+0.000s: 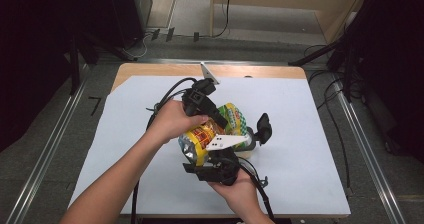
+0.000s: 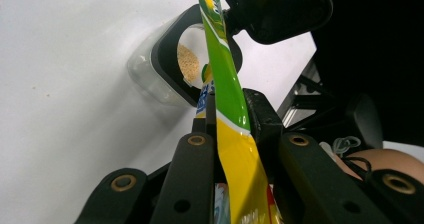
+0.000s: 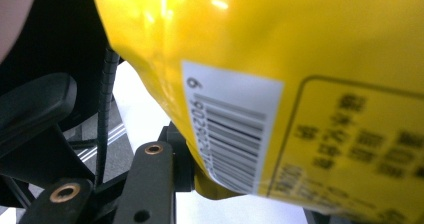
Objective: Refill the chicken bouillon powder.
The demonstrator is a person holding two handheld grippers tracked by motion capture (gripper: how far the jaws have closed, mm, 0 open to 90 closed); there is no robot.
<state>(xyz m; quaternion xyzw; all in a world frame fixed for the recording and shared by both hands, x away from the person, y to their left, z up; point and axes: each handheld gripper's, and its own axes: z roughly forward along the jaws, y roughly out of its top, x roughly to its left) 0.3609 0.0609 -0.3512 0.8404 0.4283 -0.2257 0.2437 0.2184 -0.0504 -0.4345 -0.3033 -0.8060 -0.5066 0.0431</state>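
Snack bag (image 1: 212,134) held above table centre, over a white sheet (image 1: 300,149). Left gripper (image 1: 216,115), coming in from 10 o'clock, is clamped on the bag's flat top seam (image 2: 227,91); jaws pinch the film from both sides. Right gripper (image 1: 212,166), from 6 o'clock, grips the bag's lower end by the barcode (image 3: 232,139), prob. to steady it vs. the left's pull, so the seam can be opened. Clear jar (image 1: 246,140) w/ black rim, some crumbs inside, lies at 3 o'clock just beside the bag; its hinged lid (image 1: 263,128) stands open. Cables (image 1: 162,106) trail at 9 o'clock; may snag.
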